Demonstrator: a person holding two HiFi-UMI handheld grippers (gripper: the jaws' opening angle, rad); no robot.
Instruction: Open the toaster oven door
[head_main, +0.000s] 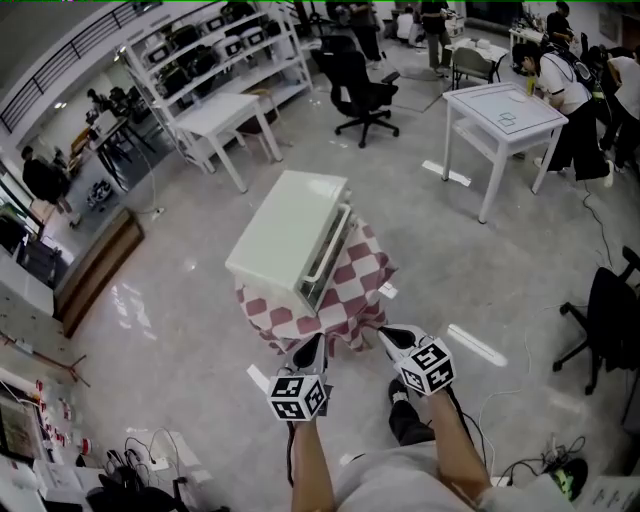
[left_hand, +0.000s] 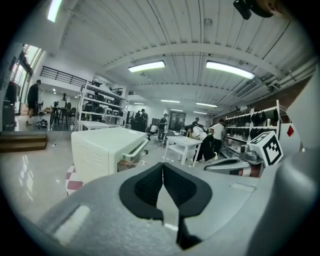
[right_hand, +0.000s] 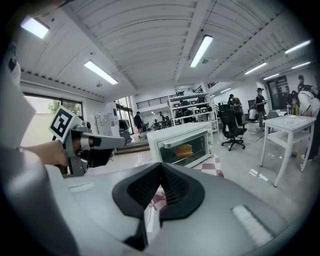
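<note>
Hovering short of toaster oven (head_main: 285, 235) with left gripper (left_hand: 162, 166) and right gripper (right_hand: 161, 169), fingers pressed together on nothing; likely staged to reach handle (right_hand: 184, 138) of closed door (right_hand: 187, 150).

I read scene as bright, evenly lit. Light comes from long ceiling tubes (left_hand: 229, 70); daylight also through window (right_hand: 47, 114), washed out. Glossy floor (head_main: 130, 300) shows pale glare patches. Shadows soft, weak. Both gripper views heavy fisheye: black corners, ceiling beams bowed. Left gripper (left_hand: 162, 167) and right gripper (right_hand: 161, 170) close to lens, blurred; room behind sharper. Head view bends straight lines toward edges.
</note>
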